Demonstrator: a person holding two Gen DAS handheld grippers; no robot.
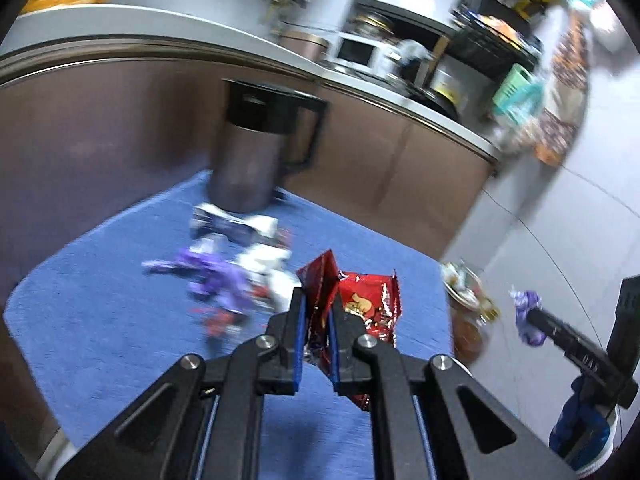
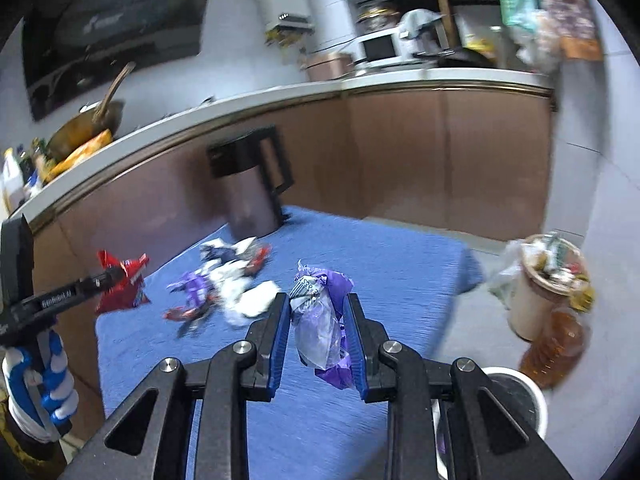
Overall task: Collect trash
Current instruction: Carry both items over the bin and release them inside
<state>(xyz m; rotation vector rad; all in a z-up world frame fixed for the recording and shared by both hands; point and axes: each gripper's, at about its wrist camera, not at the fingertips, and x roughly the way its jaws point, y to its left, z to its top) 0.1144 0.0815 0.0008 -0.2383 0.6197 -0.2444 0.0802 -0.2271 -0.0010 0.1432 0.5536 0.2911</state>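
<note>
- With both grips made, the step in hand looks like the carry: each piece of litter is up off the blue cloth-covered table [image 2: 360, 248] and has yet to reach a bin.
- The left gripper [image 1: 319, 312] is pinched nearly shut on a crumpled red foil snack wrapper [image 1: 368, 304], which sticks up and out to the right of the blue pads.
- The right gripper [image 2: 318, 320] is clamped on a crinkled purple-and-clear plastic wrapper [image 2: 320, 320], the bundle filling the narrow gap between its jaws.
- Just beyond both grippers, more litter lies loose on the cloth: a scatter of white, purple and red wrappers [image 2: 228, 284].
- Behind that pile stands a dark metal jug with a black lid and handle [image 2: 252, 188], at the table's far edge.
- To the right, off the table, a round white bin [image 2: 516, 396] sits low beside an overfilled tan container (already heaped with rubbish) [image 2: 548, 280].
- The next move probably calls for swinging each load over a bin mouth before the jaws part.
</note>
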